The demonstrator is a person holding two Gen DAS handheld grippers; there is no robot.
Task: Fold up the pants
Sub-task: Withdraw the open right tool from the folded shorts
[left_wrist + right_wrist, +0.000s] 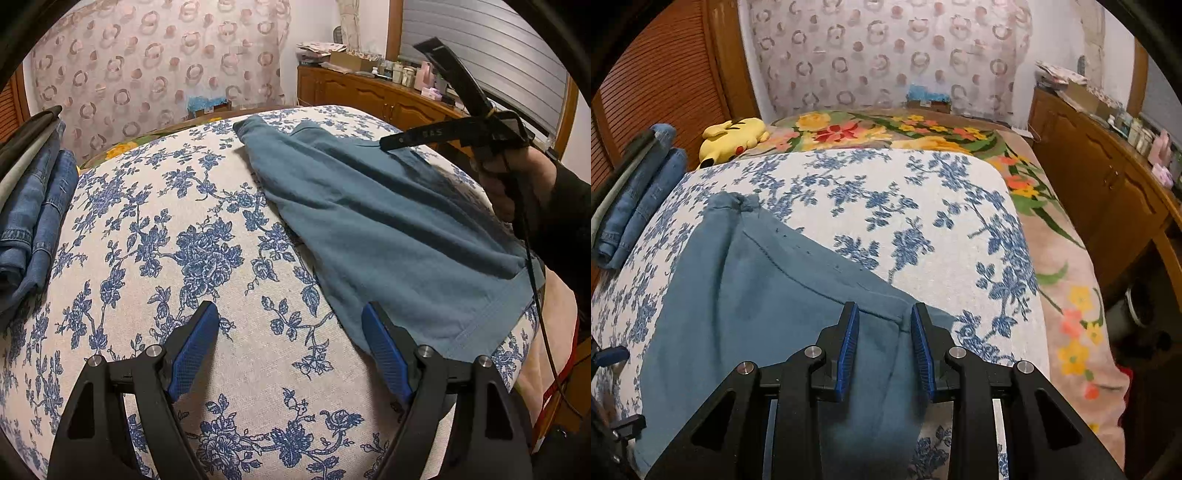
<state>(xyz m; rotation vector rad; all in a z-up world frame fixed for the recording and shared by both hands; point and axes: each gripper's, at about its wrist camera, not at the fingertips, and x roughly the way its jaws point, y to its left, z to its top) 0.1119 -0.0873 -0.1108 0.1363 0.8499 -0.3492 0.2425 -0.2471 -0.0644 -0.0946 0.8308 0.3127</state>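
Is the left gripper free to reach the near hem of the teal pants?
Probably yes: the left gripper is open and empty, the teal pants hem lies just beside its right finger, with only bare floral cover between.

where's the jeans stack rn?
The jeans sit folded at the far left edge of the floral cloth in both views, left of the teal pants and near the yellow plush.

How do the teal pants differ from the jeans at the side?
The teal pants are soft, plain fabric spread loosely across the floral cloth; the jeans are stitched blue denim. The teal pants lie in the middle, while the jeans sit folded at the left edge. Both rest on the bed.
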